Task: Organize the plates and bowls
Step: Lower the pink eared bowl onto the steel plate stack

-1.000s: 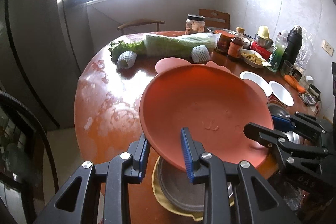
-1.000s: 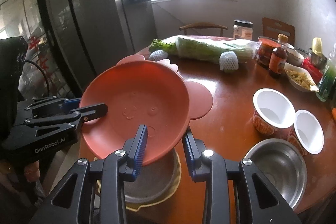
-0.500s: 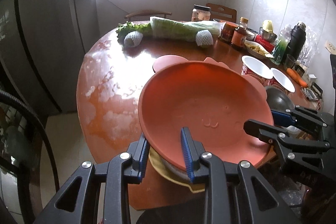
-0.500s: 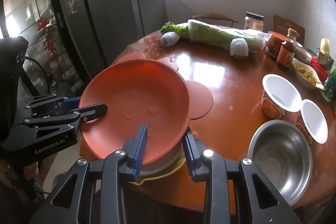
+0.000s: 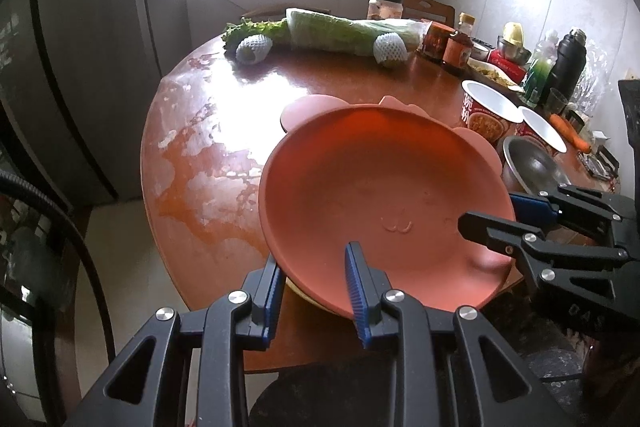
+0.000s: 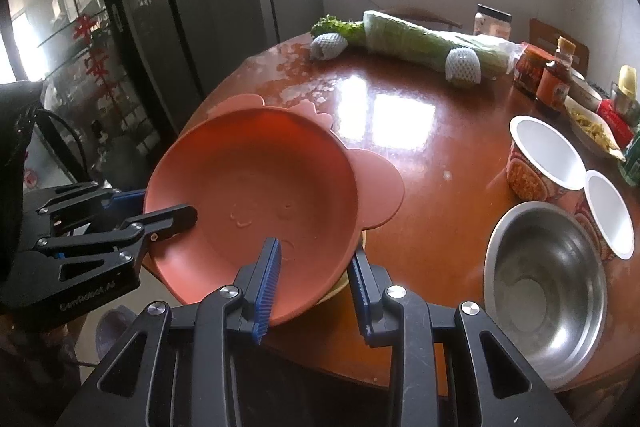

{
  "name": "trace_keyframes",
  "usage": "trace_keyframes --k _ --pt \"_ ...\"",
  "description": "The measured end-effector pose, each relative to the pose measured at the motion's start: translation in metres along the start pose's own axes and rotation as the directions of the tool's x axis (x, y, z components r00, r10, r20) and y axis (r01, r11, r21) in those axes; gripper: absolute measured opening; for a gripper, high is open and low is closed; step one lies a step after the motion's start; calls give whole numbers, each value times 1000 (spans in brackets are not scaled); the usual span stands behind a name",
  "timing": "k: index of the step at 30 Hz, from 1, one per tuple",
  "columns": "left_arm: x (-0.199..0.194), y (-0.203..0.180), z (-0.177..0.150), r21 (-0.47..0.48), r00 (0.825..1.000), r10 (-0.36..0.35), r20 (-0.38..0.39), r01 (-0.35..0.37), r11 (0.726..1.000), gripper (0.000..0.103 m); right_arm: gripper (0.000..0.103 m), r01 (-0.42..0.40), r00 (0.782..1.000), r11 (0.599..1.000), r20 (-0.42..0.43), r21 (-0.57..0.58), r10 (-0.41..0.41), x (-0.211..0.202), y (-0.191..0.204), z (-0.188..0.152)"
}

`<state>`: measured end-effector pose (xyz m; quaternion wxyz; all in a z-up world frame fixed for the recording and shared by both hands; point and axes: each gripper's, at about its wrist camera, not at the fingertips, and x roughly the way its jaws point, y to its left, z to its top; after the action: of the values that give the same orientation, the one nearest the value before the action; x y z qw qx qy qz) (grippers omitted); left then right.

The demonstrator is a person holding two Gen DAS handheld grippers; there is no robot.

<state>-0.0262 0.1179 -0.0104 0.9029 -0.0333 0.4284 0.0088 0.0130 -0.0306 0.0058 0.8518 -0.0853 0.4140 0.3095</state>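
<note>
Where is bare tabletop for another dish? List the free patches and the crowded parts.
Free: the wide glossy stretch of the round table between the orange plate and the wrapped cabbage, and the worn patch left of the plate. Crowded: the right side, with paper bowls, steel bowl and bottles.

Both grippers, left [image 5: 314,285] and right [image 5: 490,217], clamp the orange plate [image 5: 384,203] by its rim (jaws on either edge) above the surface [image 5: 224,131], beside a steel bowl [image 5: 528,163].
</note>
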Motion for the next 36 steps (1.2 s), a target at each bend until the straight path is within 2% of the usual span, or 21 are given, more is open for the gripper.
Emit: trace_keyframes --k 13,20,24,36 --pt "8 -3 -5 10 1000 30 -10 -30 1000 31 34 21 999 1000 -34 -18 -22 14 1 -2" --pt "10 -8 -5 7 996 89 -4 -89 996 33 34 35 999 999 -35 -27 -36 19 2 -1" --pt "8 -13 -7 38 992 127 4 -127 991 37 34 35 999 999 -37 -28 -36 20 2 -1" --pt "9 -4 -7 3 992 127 2 -127 992 53 34 48 998 999 -38 -16 -49 21 -1 -1"
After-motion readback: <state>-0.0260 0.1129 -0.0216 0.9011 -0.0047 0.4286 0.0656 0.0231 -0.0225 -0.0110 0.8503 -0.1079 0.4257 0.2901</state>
